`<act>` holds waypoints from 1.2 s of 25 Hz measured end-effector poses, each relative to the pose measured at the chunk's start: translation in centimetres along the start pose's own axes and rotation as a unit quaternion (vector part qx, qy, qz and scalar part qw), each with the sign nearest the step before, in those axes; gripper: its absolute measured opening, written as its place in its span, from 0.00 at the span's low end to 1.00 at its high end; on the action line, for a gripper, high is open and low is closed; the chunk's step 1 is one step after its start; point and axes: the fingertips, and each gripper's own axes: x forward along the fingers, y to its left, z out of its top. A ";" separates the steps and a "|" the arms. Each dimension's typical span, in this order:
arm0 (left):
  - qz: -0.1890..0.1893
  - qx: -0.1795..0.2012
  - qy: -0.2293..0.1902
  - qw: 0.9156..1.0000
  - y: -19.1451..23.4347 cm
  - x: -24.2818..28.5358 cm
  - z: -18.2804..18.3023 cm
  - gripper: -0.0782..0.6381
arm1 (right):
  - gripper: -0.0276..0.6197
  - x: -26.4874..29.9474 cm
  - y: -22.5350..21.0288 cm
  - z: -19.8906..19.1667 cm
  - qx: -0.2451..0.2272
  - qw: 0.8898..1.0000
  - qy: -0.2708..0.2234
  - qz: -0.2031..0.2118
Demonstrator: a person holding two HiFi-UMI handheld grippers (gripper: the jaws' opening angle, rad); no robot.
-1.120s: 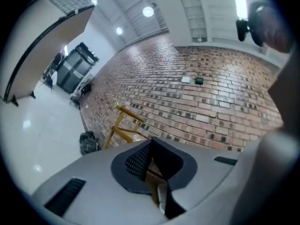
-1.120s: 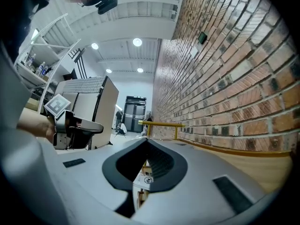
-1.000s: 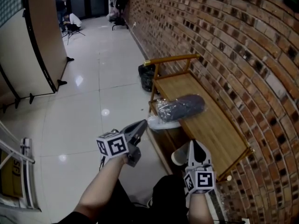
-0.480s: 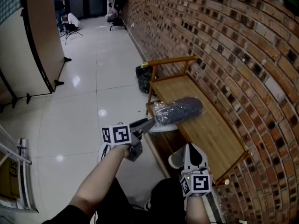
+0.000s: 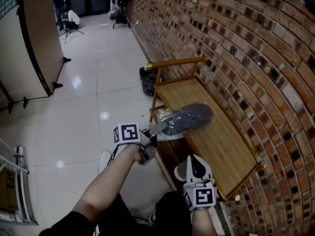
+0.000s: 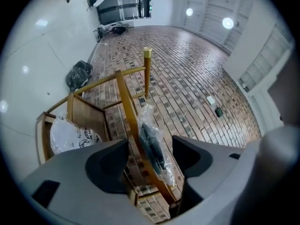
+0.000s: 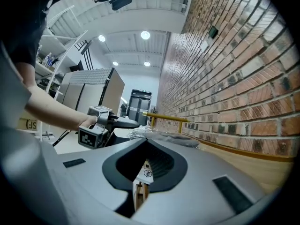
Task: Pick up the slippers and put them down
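Note:
The dark slippers (image 5: pixel 189 117) lie in a clear plastic bag on the wooden bench (image 5: pixel 226 146) by the brick wall. My left gripper (image 5: pixel 158 128) reaches level to the bag's near left end. Its jaws are opening, and I cannot tell whether they touch the bag. In the left gripper view the bagged slippers (image 6: pixel 152 146) show in the gap between the jaws, beyond the bench's rail (image 6: pixel 126 102), and no pad presses on them. My right gripper (image 5: pixel 198 167) hangs at the bench's front edge, shut and empty, with its tips (image 7: pixel 146 142) meeting.
A black rubbish bag (image 5: pixel 149 80) lies on the floor by the bench's far end. A white plastic bag (image 6: pixel 70 135) sits low under the bench. Folding partitions (image 5: pixel 34 38) stand at the left. A person (image 5: pixel 74 17) crouches far down the tiled hall.
My left gripper has moved right and a little down to the bag's end, rolled its wrist, and gone from shut to open. The right gripper sank slightly.

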 end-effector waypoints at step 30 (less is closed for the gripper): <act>-0.085 0.055 -0.207 0.973 -11.8 -17.6 3.5 0.22 | 0.06 -3.3 8.5 8.1 -0.012 0.994 -0.083 0.065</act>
